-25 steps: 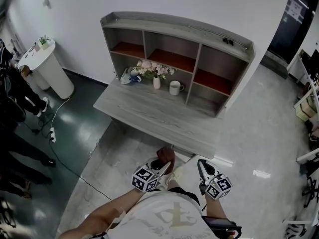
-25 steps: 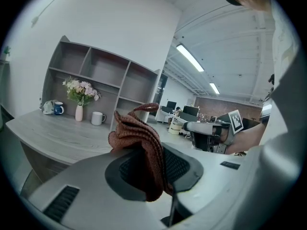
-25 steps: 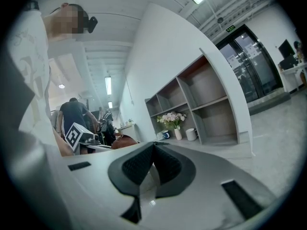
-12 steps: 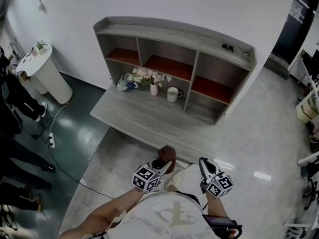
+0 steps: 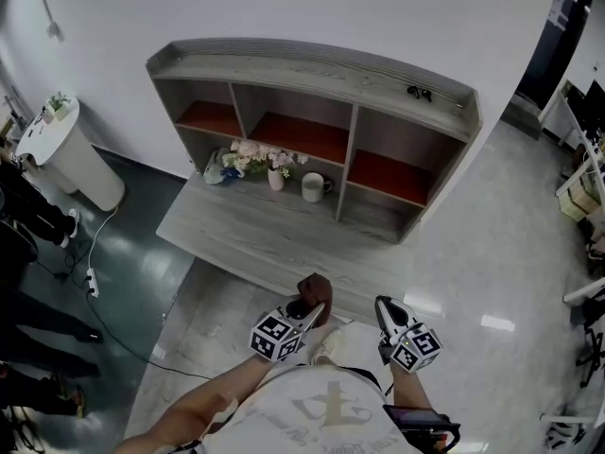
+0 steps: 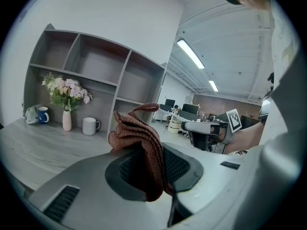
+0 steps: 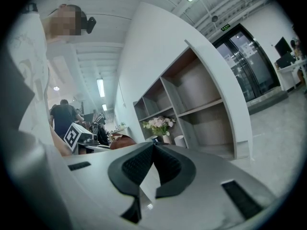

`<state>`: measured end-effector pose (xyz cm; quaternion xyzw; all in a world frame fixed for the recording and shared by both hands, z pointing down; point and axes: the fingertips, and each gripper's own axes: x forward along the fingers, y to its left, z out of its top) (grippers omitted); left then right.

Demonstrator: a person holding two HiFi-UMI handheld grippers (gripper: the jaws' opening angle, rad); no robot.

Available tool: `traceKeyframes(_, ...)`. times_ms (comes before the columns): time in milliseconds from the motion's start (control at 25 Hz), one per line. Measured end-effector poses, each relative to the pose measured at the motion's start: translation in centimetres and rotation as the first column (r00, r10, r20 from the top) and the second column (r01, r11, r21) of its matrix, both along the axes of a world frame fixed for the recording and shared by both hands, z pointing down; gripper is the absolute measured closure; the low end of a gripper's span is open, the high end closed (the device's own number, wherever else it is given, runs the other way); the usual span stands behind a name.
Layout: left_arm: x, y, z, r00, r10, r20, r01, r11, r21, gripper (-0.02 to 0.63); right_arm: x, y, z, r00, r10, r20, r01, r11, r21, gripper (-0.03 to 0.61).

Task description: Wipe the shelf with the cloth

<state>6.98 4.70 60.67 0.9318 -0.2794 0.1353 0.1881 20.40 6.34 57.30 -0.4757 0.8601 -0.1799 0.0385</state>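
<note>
A grey wooden shelf unit (image 5: 312,74) with red-floored compartments stands on a long grey counter (image 5: 274,244) against the white wall. My left gripper (image 5: 317,303) is shut on a brown knitted cloth (image 6: 139,143), which bunches up between its jaws; the cloth (image 5: 315,289) hangs just short of the counter's front edge. My right gripper (image 5: 383,310) is shut and holds nothing, to the right of the left one. In the left gripper view the shelf (image 6: 96,71) is ahead and to the left; in the right gripper view the shelf (image 7: 192,104) lies straight ahead.
On the counter stand a vase of flowers (image 5: 274,164), a white mug (image 5: 312,187) and a blue cup (image 5: 227,170). A white round stand (image 5: 66,149) and a power strip with its cable (image 5: 92,282) are at the left. A person's legs (image 5: 28,216) show at the far left.
The head view has shifted, so the shelf and counter now sit further left and closer. Both grippers stay near the body, the cloth still in the left one.
</note>
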Motion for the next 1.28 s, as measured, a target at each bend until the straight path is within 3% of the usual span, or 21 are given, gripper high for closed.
traceKeyframes(640,6.0,-9.1,-1.7,0.999,0.033,-0.031,-0.033,0.999,-0.006,0.525,4.9,-7.1,0.1,0.999,0.030,0.011,-0.030,1.000,-0.006,0.574)
traceKeyframes(1280,13.6,-16.4,-5.5,0.995,0.090,-0.033,-0.088,0.994,0.062,0.525,8.7,-12.2,-0.2,1.000,0.024,0.017,-0.024,1.000,0.014,0.574)
